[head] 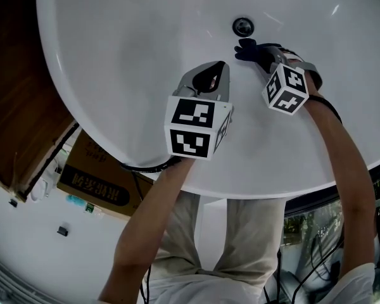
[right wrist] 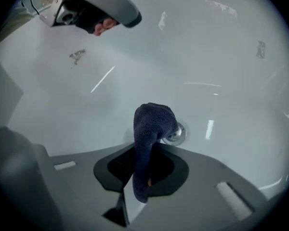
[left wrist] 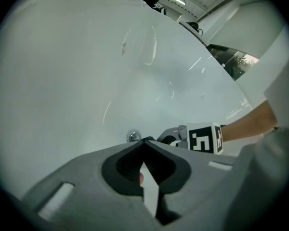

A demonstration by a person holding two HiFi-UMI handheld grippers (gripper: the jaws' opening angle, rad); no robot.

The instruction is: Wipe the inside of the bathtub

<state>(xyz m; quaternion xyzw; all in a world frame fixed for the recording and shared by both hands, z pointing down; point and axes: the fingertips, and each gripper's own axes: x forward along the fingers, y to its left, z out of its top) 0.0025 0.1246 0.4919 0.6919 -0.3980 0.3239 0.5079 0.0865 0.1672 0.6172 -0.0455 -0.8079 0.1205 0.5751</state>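
head view: my right gripper (head: pixel 270 57) is low in the bathtub (head: pixel 126 56), with the dark cloth (head: pixel 252 48) bunched at its tip just beside the drain (head: pixel 242 26), on the side nearer me. my left gripper (head: pixel 219 67) hangs over bare enamel, further from the drain, touching nothing

left gripper view: its jaws are pressed together with nothing between them. the drain (left wrist: pixel 133 136) peeks out just past their tips, and the right gripper (left wrist: pixel 172 137) sits close beside the drain. i judge this hand's only job is to be clear of the sweep

right gripper view: the jaws are clamped on the cloth (right wrist: pixel 151 124). it rises in a roll from between them and folds over at the rim of the drain (right wrist: pixel 176 134); whether it presses the enamel i cannot tell. a small grey mark (right wrist: pixel 77 56) shows on the wall well away from the drain, toward the left gripper (right wrist: pixel 106 8). to wipe well i'd tip the gripper lower so the cloth's broad side lies flat, not only its folded tip. then i'd press lightly and work outward from the drain in overlapping strokes toward that mark. the bite looks narrow, so a hard drag could tug the cloth out
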